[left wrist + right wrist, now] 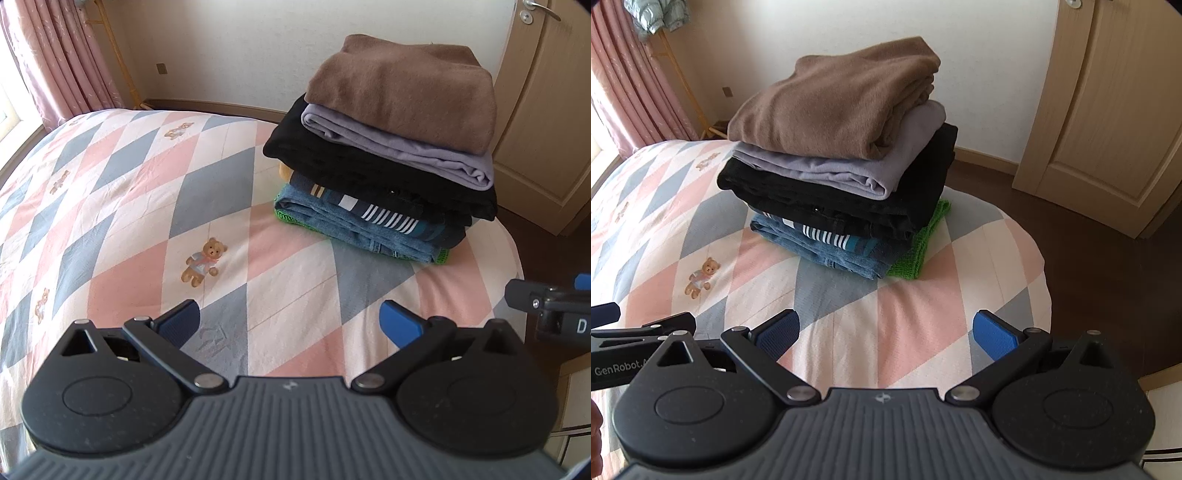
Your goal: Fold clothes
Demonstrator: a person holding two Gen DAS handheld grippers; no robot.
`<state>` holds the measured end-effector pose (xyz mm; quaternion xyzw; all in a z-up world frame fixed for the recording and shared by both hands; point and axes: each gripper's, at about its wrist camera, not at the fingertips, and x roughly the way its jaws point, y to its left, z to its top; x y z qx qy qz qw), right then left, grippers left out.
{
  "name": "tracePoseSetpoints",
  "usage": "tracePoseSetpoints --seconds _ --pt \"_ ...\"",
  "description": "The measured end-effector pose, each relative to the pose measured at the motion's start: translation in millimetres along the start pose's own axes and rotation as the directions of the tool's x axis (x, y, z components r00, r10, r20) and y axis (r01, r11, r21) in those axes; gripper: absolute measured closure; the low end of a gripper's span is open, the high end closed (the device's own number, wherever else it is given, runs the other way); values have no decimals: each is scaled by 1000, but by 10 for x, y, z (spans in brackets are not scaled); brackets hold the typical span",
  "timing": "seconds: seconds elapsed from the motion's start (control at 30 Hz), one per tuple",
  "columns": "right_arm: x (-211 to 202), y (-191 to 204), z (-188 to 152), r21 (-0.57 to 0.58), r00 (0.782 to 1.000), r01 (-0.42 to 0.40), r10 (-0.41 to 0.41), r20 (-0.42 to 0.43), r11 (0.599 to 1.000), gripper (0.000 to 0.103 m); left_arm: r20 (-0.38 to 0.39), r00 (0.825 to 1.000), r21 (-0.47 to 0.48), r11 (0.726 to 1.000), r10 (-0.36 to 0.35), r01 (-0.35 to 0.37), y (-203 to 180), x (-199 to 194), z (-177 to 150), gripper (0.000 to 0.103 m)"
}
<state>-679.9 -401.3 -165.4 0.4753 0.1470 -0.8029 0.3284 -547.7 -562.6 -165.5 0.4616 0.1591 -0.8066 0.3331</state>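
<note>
The bed (122, 206) is lying bare of loose clothes. The pile of folded clothes (842, 158) is sitting near its far corner. Folding is looking finished. Left gripper (290, 321) and right gripper (886, 330) are hovering spread, empty.

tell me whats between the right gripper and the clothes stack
Only bare quilt separates the right gripper from the stack of folded clothes, seen in the right wrist view.

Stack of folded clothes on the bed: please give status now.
Left tongs open, empty. Right tongs open, empty. Stack of folded clothes neat on diamond-patterned bedspread, brown fleece garment on top. Nothing in the way.
</note>
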Motion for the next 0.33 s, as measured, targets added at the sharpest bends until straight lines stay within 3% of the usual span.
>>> tracePoseSetpoints --seconds 0.2,0.33 --pt "99 -6 25 5 1000 18 -18 -9 1000 0 -5 1000 0 1000 3 -3 -4 122 74 1" --pt "126 -13 36 9 1000 26 -26 -10 1000 0 47 998 -5 999 35 -35 1 110 93 1"
